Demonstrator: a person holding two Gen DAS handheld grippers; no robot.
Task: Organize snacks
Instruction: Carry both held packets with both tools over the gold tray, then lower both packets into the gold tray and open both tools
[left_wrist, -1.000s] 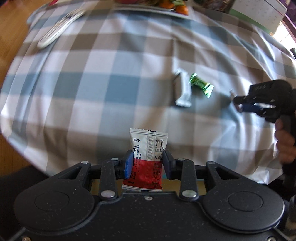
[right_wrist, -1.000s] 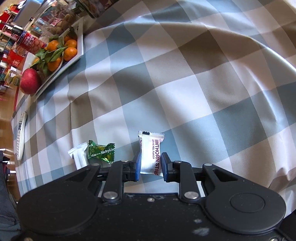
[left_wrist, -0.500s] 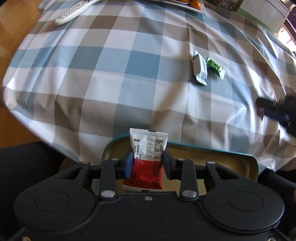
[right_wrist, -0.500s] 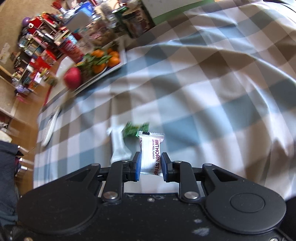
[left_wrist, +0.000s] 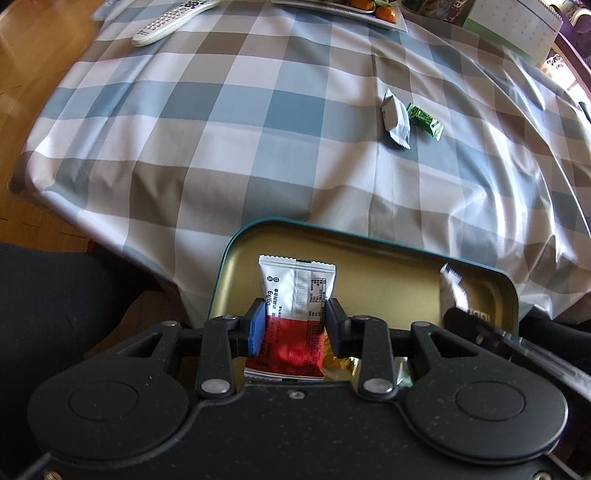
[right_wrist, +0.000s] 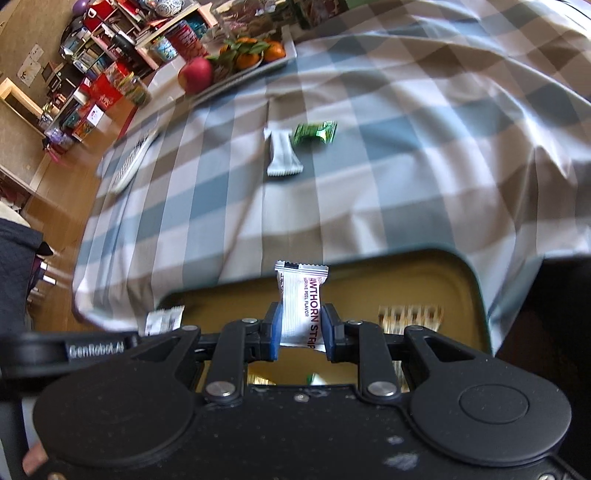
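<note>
— Two grippers, each pinching one snack, both poised over open tin (left_wrist: 369, 236) below table edge.

— Left gripper (left_wrist: 293, 325): holding what?

— Pinching red-and-white packet (left_wrist: 295, 295) upright between blue pads (left_wrist: 257, 326), top half clear above them. Angled steeply down over tin's left part, likely so packet drops straight in once let go.

— And right gripper (right_wrist: 301, 332)?

— Pressed nearly together on slim white hawthorn strip (right_wrist: 301, 302), also upright. Hanging over gold floor of tin (right_wrist: 476, 280), beside gold wrapper (right_wrist: 410, 319) already inside. Seen from left wrist view too, at tin's right end.

— Why tin down there?

— Probably resting on lap, near dark trousers, so both hands reach it without stretching. A judgement only; support hidden.

— Anything left on table?

— Yes. White packet (left_wrist: 396, 120) and green candy (left_wrist: 424, 121) lying just beside each other on checked cloth (left_wrist: 184, 147), well apart from tin. Not yet sorted.

— Other clutter?

— Remote (left_wrist: 170, 22) near far corner, fruit tray (right_wrist: 255, 61) with oranges and apple (right_wrist: 195, 74) beyond. Not part of job, apparently.

— Next move, best guess?

— Spreading both sets of jaws to release; tin rim close to left packet, so slight risk of catching it.
</note>
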